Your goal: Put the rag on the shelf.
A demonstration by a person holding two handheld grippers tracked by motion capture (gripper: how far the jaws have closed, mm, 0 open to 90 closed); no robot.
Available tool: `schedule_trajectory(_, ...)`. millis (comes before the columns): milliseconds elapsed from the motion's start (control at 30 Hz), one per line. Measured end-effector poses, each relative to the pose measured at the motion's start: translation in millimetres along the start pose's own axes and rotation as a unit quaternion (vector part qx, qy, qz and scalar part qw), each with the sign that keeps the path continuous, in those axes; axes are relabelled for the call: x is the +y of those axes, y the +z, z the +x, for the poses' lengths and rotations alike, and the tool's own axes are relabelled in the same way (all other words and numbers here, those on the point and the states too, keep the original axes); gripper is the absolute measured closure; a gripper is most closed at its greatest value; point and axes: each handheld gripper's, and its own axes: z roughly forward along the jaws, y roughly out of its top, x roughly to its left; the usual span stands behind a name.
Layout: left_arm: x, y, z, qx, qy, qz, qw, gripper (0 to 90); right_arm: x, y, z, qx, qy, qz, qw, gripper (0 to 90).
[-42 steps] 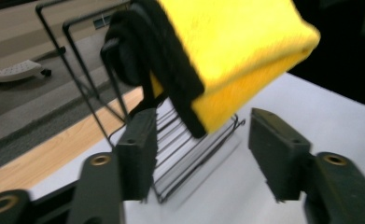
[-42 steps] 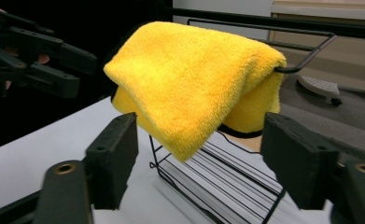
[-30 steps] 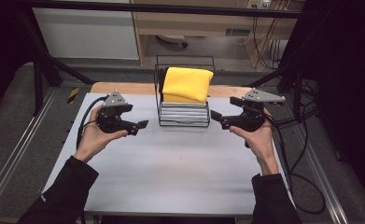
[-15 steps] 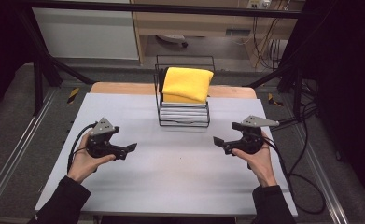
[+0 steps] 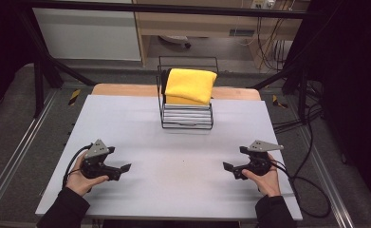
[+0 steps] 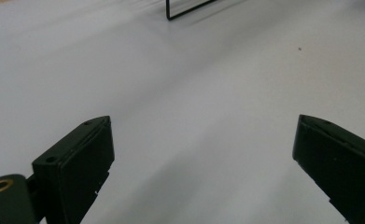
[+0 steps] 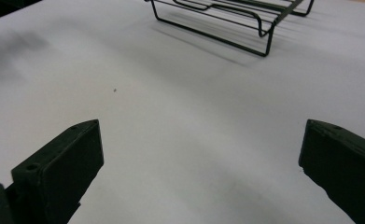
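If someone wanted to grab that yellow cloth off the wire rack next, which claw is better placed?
Neither clearly. The left claw and right claw are both open, empty and similarly far from the yellow cloth on the wire rack.

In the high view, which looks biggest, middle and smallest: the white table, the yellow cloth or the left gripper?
1. White table, by far.
2. Yellow cloth.
3. Left gripper, though it sits nearer the camera, so its true size against the cloth is unsure.

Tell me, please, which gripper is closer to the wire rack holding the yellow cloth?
Right, though only slightly. The right gripper is toward the person and right of the wire rack; the left gripper sits toward the person and farther left.
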Motion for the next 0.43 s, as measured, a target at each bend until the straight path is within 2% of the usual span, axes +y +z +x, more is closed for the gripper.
schedule_trajectory(300, -16.5, -3.9, -0.9, 0.003, 0.001, 0.004, 1.0, 5.4, -27.6, -5.4, -3.3, -0.008, 0.003, 0.016, 0.9998, 0.7)
schedule_trajectory(433, -19.2, -4.3, -2.3, 0.0, 0.005, 0.003, 1.0, 5.4, -32.7, -6.6, -3.2, -0.008, 0.0, 0.028, 0.9996, 0.7)
